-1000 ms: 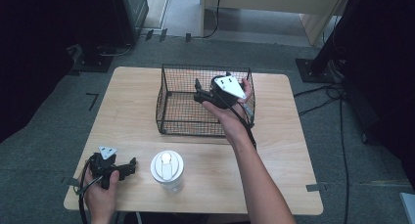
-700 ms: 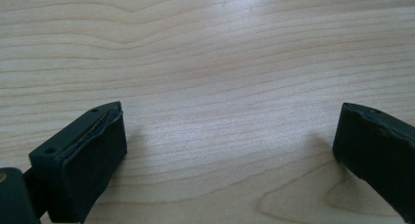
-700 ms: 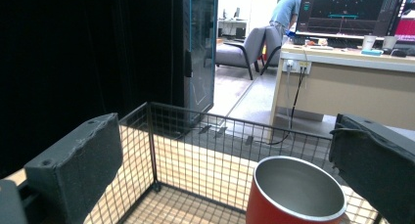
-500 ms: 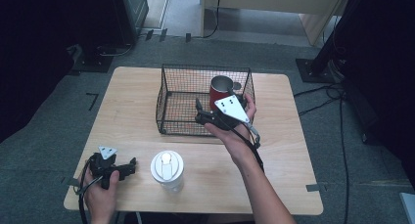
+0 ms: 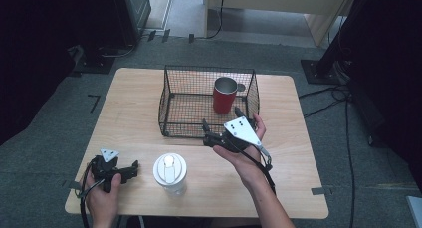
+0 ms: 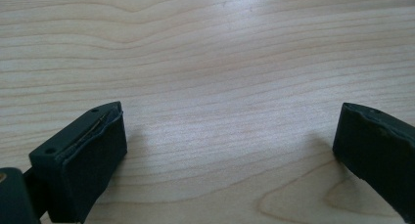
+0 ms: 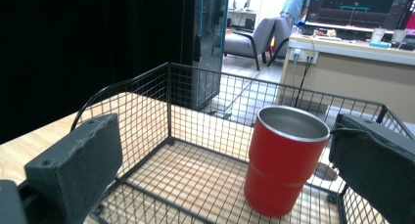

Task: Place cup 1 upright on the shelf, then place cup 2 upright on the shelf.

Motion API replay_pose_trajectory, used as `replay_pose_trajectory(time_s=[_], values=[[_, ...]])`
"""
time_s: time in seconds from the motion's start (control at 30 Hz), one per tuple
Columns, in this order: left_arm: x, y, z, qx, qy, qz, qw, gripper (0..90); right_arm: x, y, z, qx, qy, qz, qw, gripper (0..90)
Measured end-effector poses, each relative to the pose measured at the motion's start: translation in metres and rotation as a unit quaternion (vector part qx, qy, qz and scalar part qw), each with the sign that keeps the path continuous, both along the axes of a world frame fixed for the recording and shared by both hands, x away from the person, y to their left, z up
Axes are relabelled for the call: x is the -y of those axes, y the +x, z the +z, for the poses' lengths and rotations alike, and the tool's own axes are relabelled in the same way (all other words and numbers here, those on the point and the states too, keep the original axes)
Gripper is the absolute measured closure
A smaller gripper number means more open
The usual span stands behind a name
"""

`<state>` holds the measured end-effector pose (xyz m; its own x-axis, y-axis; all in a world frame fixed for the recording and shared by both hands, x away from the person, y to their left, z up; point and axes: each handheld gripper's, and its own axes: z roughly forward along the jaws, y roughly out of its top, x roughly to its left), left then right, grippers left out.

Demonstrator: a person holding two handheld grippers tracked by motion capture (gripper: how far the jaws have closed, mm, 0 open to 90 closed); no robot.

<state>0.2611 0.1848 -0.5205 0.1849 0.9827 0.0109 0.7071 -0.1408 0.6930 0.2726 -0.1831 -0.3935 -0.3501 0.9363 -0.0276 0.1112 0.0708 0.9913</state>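
A red metal cup [image 5: 224, 95] stands upright in the back right of a black wire basket [image 5: 171, 101] at the table's middle. My right gripper [image 5: 221, 118] hovers at the basket's front right edge, open and empty, aimed at the cup. In the right gripper view the cup [image 7: 286, 160] stands on the basket [image 7: 169, 97] floor, ahead of the open right gripper [image 7: 230, 136] and apart from it. A white lidded tumbler [image 5: 170, 173] stands near the front edge. My left gripper [image 5: 133, 170] rests left of it, open; in its own view the left gripper [image 6: 230, 131] spans bare wood.
The wooden table [image 5: 134, 113] has free surface left of the basket and at the right front. Cables [image 5: 343, 133] trail over the grey floor on the right. Beyond the basket a chair [image 7: 254, 38] and a desk [image 7: 352, 53] stand far off.
My right gripper has let go of the red cup inside the basket and drawn back toward the person, out over the basket's front edge. The left gripper has not moved.
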Motion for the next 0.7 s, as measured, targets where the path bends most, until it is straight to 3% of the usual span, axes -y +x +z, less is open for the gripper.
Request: replay_pose_trajectory(time_s=[0.23, 0.7], values=[[0.0, 0.0, 0.0, -0.001, 0.0, 0.0, 1.0, 0.0, 0.006, -0.018, -0.012, -0.011, 0.011, 0.006, 0.9999, 0.0], [0.0, 0.0, 0.0, 0.001, 0.0, 0.0, 1.0, 0.0, 0.005, -0.057, -0.051, -0.037, 0.017, 0.051, 0.9979, 0.0]])
